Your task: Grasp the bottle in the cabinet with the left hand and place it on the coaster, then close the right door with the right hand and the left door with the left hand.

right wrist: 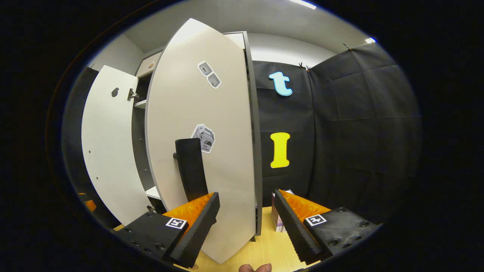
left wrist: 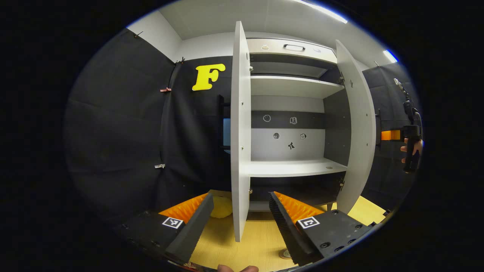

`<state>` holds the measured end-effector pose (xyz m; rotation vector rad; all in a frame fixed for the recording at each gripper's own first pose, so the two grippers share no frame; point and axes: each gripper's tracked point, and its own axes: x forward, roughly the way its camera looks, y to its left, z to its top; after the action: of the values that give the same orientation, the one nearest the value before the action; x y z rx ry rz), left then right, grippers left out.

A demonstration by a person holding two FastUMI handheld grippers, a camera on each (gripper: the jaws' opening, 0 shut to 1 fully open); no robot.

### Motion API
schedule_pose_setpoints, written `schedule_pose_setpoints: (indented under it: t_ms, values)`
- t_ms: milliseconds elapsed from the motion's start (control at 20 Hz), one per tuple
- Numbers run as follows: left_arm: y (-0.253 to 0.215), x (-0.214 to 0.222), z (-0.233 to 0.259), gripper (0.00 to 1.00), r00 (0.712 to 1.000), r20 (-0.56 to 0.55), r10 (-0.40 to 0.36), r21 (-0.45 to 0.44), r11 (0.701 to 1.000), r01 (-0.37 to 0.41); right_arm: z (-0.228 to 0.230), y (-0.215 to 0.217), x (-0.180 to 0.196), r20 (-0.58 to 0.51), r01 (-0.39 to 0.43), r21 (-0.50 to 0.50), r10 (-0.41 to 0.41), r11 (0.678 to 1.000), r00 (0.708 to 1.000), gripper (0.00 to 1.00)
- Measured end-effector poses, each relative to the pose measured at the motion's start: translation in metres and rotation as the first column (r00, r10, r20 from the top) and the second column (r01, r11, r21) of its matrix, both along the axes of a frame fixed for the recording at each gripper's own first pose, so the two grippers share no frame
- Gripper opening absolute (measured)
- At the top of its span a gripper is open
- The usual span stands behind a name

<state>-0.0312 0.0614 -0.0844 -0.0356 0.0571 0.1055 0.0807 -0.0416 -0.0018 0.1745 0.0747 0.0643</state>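
Left tongs (left wrist: 241,223) gape wide and empty before the cabinet (left wrist: 291,113), the left door (left wrist: 240,132) standing edge-on between their fingers. Right tongs (right wrist: 245,226), also spread and empty, face the right door (right wrist: 204,151), its black handle (right wrist: 191,168) just above the left finger. A coaster (left wrist: 284,254) lies on the wooden desk (left wrist: 257,238) beside the left tongs' right finger; the bottle's place cannot be told.

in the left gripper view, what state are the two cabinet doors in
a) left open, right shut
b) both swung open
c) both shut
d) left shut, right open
b: the left door stands edge-on to the camera and the right door angles outward, leaving the cabinet shelves exposed between them.
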Motion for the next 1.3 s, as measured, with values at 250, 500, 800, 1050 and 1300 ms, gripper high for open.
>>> schedule_pose_setpoints:
  t_ms: [250,500,800,1050,1300]
  values:
    - [0.024,-0.023,0.006,0.94,0.999,0.010,0.033,-0.014,0.999,-0.033,0.003,0.039,0.016,0.006,-0.047,0.004,0.047,0.999,0.999,0.97]
    - [0.045,-0.029,0.008,0.94,0.997,0.005,0.078,-0.023,0.997,-0.078,0.000,0.066,0.041,0.006,-0.064,0.005,0.064,0.998,0.998,0.98]
    - [0.073,-0.019,0.013,0.94,0.994,-0.012,0.108,-0.029,0.994,-0.108,-0.003,0.076,0.060,-0.007,-0.044,0.023,0.044,0.999,0.999,0.98]
    - [0.103,0.006,0.031,0.94,0.994,-0.006,0.105,-0.027,0.994,-0.105,0.000,0.081,0.056,-0.001,-0.034,0.021,0.034,0.999,0.999,0.98]
    - [0.134,0.058,0.050,0.97,0.993,0.007,0.121,0.007,0.993,-0.121,0.007,0.086,0.030,0.017,-0.044,0.002,0.044,0.999,0.999,0.98]
